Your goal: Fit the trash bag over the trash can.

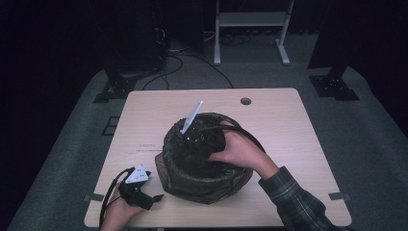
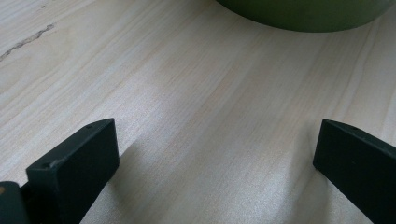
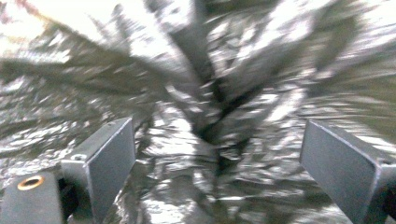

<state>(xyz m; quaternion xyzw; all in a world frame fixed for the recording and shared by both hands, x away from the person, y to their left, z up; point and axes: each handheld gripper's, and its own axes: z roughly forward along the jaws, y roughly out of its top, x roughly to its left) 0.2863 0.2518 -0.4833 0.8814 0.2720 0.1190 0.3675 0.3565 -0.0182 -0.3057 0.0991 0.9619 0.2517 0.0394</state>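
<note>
While bin holds black liner — right tool gapes inside.

Plaid sleeve, black hand-held gripper, grey plate

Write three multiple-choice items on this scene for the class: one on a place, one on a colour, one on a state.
1. Where is the right gripper?
A inside the bin
B on the floor
C at the table's far edge

2. What colour is the crinkled plastic liner in the round green bin?
A white
B black
C red

3. How do the left gripper's jaws stand?
A shut
B gripping the bin
C open

Answers: A, the right hand reaches into the bin; B, the liner looks black; C, bare light wooden table shows between the jaws.
</note>
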